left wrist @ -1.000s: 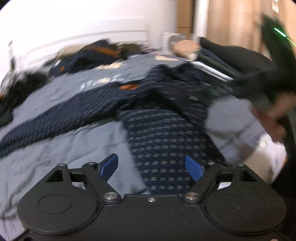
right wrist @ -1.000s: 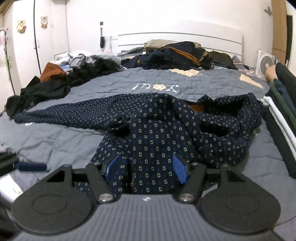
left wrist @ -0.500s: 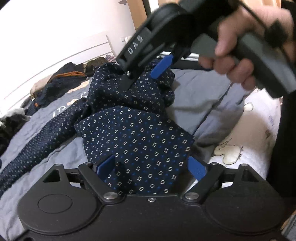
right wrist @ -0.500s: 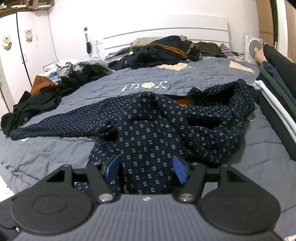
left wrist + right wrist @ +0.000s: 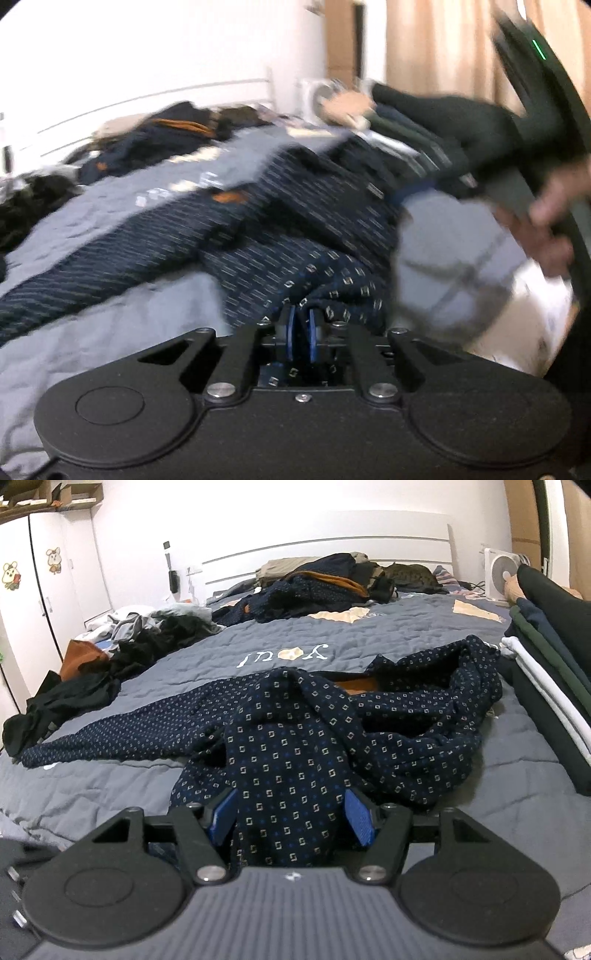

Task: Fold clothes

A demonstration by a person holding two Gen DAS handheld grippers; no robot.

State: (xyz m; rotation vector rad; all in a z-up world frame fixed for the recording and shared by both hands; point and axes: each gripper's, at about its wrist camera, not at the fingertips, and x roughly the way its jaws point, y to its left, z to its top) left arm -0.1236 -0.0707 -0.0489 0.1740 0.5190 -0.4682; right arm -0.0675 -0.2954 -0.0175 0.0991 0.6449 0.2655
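Whereas half a second ago they were standing open, the left tongs are now pinching the navy patterned garment, lying crumpled on the bed; the right tongs are straddling it, spread. Straightening appears underway.

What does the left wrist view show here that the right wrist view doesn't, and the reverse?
Only the left wrist view shows the left gripper pinched shut on the patterned navy garment, and a hand holding the other tool. Only the right wrist view shows the right gripper, jaws open around a hump of that garment, plus the wardrobe and black clothes. Both show the grey quilt, the headboard pile and the folded stack.
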